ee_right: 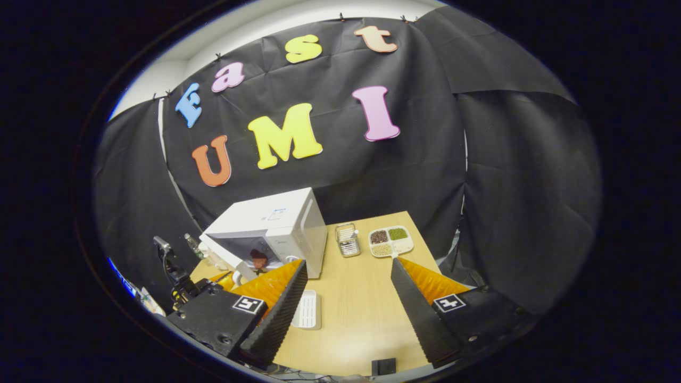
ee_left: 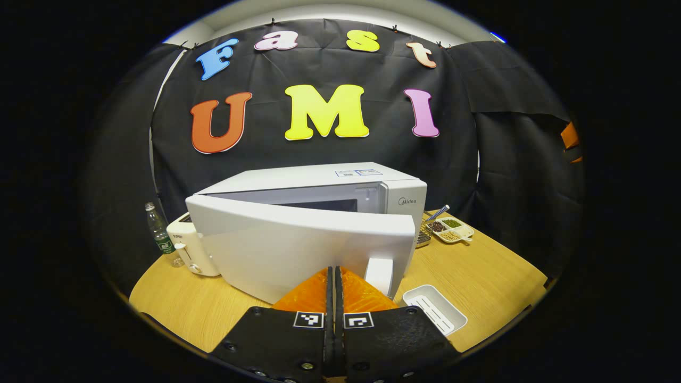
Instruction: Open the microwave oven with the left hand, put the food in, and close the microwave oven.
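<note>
The white microwave stands at the middle of the wooden table. Its door is swung partly out toward me, leaving a narrow gap at the top. My left gripper is shut with nothing between its fingers, its tips at the door's lower face just left of the white handle. In the right gripper view the microwave sits far left, and a reddish-brown piece of food shows inside the cavity behind the door. My right gripper hangs open and empty over the table.
A small white tray lies in front of the microwave's right corner. A divided dish of beans and a wire basket sit behind on the right. On the left stand a toaster and a plastic bottle.
</note>
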Available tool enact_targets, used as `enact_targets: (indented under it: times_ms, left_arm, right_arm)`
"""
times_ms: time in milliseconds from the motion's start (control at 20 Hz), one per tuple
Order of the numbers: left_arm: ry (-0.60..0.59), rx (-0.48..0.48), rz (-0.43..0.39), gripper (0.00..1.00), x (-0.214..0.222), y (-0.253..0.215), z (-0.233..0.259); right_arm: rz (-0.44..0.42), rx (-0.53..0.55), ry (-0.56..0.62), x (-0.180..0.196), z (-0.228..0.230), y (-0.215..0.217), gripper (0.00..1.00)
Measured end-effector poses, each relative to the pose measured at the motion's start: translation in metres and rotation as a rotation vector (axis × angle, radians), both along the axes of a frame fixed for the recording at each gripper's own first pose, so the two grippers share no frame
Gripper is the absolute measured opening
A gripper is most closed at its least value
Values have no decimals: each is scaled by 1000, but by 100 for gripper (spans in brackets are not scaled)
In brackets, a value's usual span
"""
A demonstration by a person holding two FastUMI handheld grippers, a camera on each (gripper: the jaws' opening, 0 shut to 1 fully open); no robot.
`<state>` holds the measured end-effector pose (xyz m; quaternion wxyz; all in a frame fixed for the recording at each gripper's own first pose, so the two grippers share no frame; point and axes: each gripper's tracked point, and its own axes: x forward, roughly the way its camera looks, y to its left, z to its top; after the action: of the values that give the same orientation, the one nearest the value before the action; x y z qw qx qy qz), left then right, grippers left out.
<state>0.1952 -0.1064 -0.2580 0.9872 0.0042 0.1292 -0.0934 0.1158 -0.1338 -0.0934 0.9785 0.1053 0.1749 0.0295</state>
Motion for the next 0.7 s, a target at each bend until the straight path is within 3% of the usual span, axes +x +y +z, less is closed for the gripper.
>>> enact_targets:
  times_ms: [50, 100, 150, 200, 400, 450, 700]
  left_arm:
    - [-4, -4, -1, 0, 7, -5, 2]
    - [-3, -8, -1, 0, 16, -9, 2]
    - [-3, -13, -1, 0, 24, -13, 2]
    - [0, -19, -1, 0, 31, -16, 1]
    - [5, -32, -5, 0, 60, -30, 0]
    - [10, -38, -3, 0, 66, -32, -2]
    - [39, -82, 13, 0, 84, -36, -3]
  right_arm:
    - [1, 5, 4, 2, -1, -2, 90]
    - [-1, 7, 4, 4, -2, -5, 90]
    - [-3, 5, 8, 5, -4, -9, 100]
    - [-6, 3, 12, 7, -6, -11, 90]
    - [-33, 5, 36, 6, -11, -23, 90]
    - [-38, 8, 47, 7, -14, -26, 100]
    - [-54, 21, 53, 18, -14, -32, 100]
